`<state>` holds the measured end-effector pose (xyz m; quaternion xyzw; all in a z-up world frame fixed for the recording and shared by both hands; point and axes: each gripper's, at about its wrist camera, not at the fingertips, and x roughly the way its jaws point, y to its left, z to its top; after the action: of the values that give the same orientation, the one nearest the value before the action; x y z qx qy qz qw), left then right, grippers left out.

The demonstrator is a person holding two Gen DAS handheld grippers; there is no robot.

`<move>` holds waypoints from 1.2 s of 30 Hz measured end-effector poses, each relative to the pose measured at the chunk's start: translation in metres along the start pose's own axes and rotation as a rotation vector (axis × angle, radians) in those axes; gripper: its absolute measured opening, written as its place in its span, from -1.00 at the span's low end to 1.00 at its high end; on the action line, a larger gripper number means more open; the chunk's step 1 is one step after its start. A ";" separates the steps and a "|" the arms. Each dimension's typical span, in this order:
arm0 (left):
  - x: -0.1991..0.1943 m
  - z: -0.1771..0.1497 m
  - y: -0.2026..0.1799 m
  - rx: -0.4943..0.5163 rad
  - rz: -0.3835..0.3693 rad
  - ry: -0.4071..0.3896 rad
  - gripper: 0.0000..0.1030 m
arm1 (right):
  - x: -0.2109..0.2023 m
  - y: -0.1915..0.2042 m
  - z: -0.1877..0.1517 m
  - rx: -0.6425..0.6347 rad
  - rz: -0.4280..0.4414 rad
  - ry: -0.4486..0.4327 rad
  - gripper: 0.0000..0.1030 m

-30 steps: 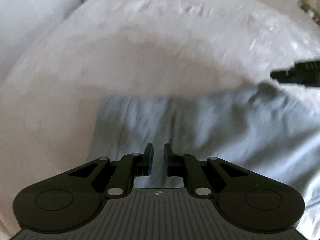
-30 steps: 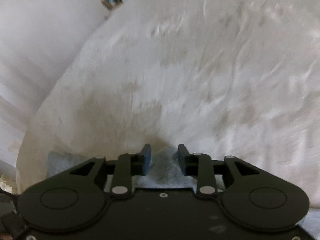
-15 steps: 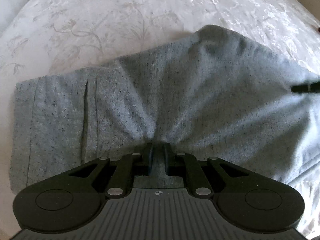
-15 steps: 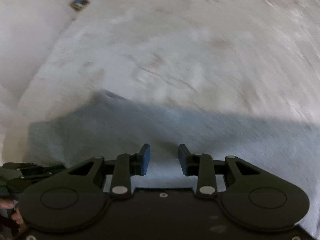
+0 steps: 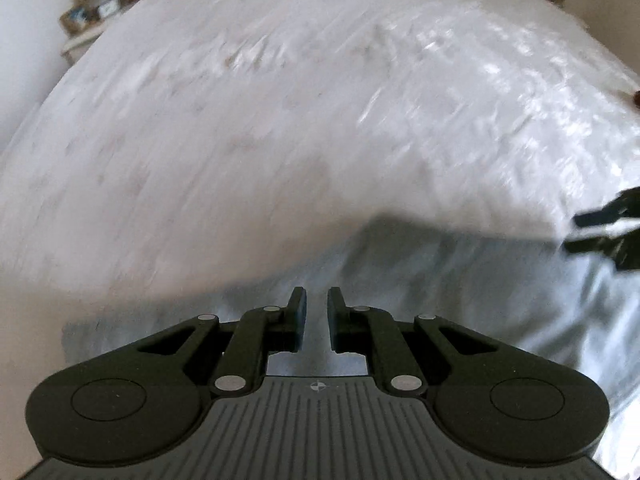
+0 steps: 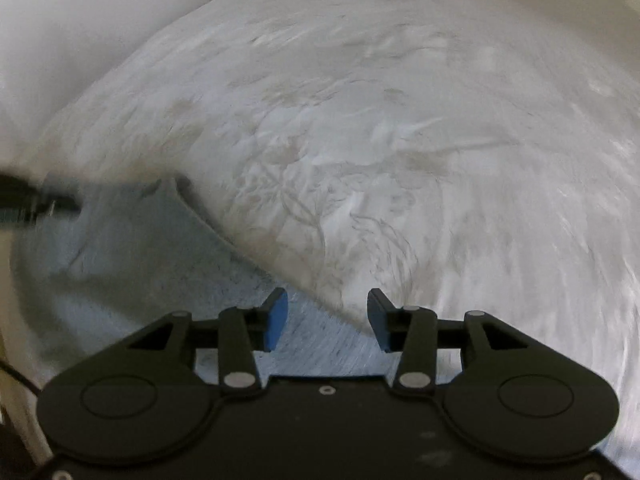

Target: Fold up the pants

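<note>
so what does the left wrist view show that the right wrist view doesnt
Only the left wrist view: the left gripper close up, fingers nearly together with grey cloth in the gap, and a cluttered shelf top left.

Only the right wrist view: the right gripper close up, fingers apart and opening over the pants' edge, and a clear floral pattern on the bedspread.

Both: the grey pants on the white bedspread, each with the other gripper at the frame edge.

White patterned bedspread (image 5: pixel 280 128), cluttered shelf (image 5: pixel 96 4) beyond it

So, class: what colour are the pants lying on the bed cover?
Light grey-blue with dark flecks, the pants show best in the right wrist view.
</note>
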<state>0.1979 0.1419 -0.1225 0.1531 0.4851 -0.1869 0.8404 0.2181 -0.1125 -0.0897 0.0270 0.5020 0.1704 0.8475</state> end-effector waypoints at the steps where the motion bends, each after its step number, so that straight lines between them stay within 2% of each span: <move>1: 0.002 0.007 -0.007 0.014 -0.009 -0.007 -0.77 | 0.006 -0.003 0.003 -0.045 0.031 0.032 -0.10; 3: 0.006 0.022 -0.022 0.042 -0.033 -0.016 -0.77 | 0.014 -0.006 0.007 -0.120 0.085 0.097 -0.18; 4: 0.006 0.027 -0.028 0.053 -0.047 -0.023 -0.77 | 0.016 -0.005 0.005 -0.162 0.098 0.121 -0.48; 6: 0.008 0.036 -0.041 0.073 -0.077 -0.034 -0.77 | 0.010 -0.003 -0.001 -0.240 0.076 0.113 -0.81; 11: 0.020 0.049 -0.080 0.124 -0.148 -0.047 -0.77 | -0.009 0.001 -0.011 -0.206 0.057 0.039 -0.81; 16: 0.033 0.052 -0.109 0.173 -0.209 -0.020 -0.77 | -0.018 0.016 -0.027 -0.172 0.058 0.016 -0.81; 19: 0.048 0.045 -0.122 0.207 -0.244 0.056 -0.77 | -0.021 0.021 -0.034 -0.124 0.103 0.041 -0.81; 22: 0.066 0.030 -0.128 0.236 -0.224 0.171 -0.77 | -0.022 0.020 -0.038 -0.109 0.122 0.060 -0.80; 24: 0.071 0.019 -0.125 0.227 -0.221 0.205 -0.77 | -0.025 0.015 -0.034 -0.104 0.126 0.058 -0.70; 26: 0.071 0.015 -0.121 0.207 -0.232 0.210 -0.77 | -0.034 0.003 -0.024 -0.066 0.133 0.009 -0.65; 28: 0.070 0.014 -0.119 0.192 -0.236 0.209 -0.77 | -0.038 -0.013 -0.013 -0.001 0.131 -0.031 -0.46; 30: 0.070 0.015 -0.119 0.191 -0.235 0.209 -0.77 | -0.034 -0.027 -0.002 0.037 0.104 -0.043 -0.46; 33: 0.070 0.016 -0.120 0.191 -0.233 0.208 -0.77 | -0.017 -0.038 0.008 -0.009 0.068 -0.016 -0.46; 36: 0.070 0.017 -0.119 0.184 -0.234 0.209 -0.77 | 0.004 -0.039 0.007 -0.079 0.098 0.085 -0.46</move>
<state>0.1882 0.0176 -0.1844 0.1906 0.5652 -0.3098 0.7404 0.2362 -0.1468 -0.0978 0.0111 0.5285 0.2323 0.8165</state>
